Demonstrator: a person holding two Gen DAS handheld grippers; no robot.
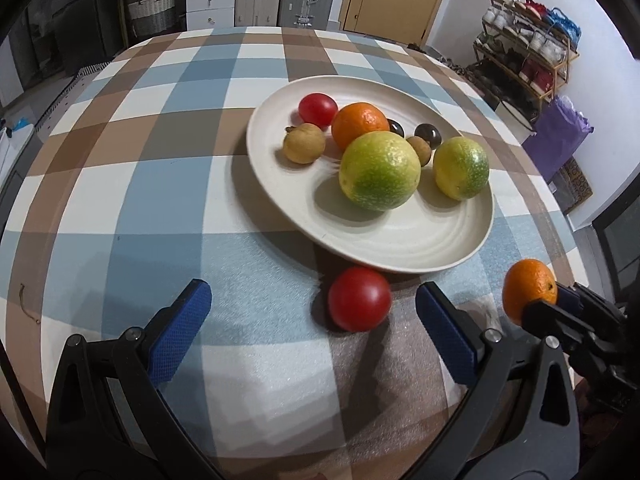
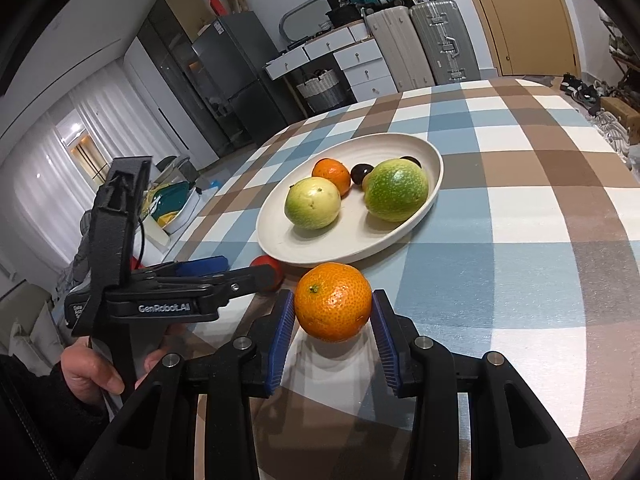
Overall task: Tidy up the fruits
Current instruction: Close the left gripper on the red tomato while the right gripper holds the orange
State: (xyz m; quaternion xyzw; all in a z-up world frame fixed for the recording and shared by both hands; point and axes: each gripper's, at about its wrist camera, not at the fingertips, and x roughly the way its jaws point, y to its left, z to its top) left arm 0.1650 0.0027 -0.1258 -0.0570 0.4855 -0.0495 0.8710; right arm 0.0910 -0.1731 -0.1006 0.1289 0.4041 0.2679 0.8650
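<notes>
Fruits are mostly already on the white plate point(image 1: 420, 248): two green-yellow citrus, an orange, a red tomato, a tan longan and some small dark ones I can't identify. Two stragglers remain. The mandarin point(image 2: 333, 301) is clamped between the blue pads of the right gripper point(image 2: 334, 312), held clear of the checked tablecloth point(image 1: 120, 184) just off the plate's near rim; the grip spans its widest part, so it looks secure for the carry. The loose red tomato point(image 1: 359, 299) sits on the cloth right against the plate's near rim, and the left gripper point(image 1: 312, 312) has its jaws spread wide on either side of it, not touching, probably lined up to take it next. Room: the plate's near half is bare, so both pieces can drop just over the rim without bumping the citrus. The rim is low. The two grippers are close together at that edge, so stagger the moves.
</notes>
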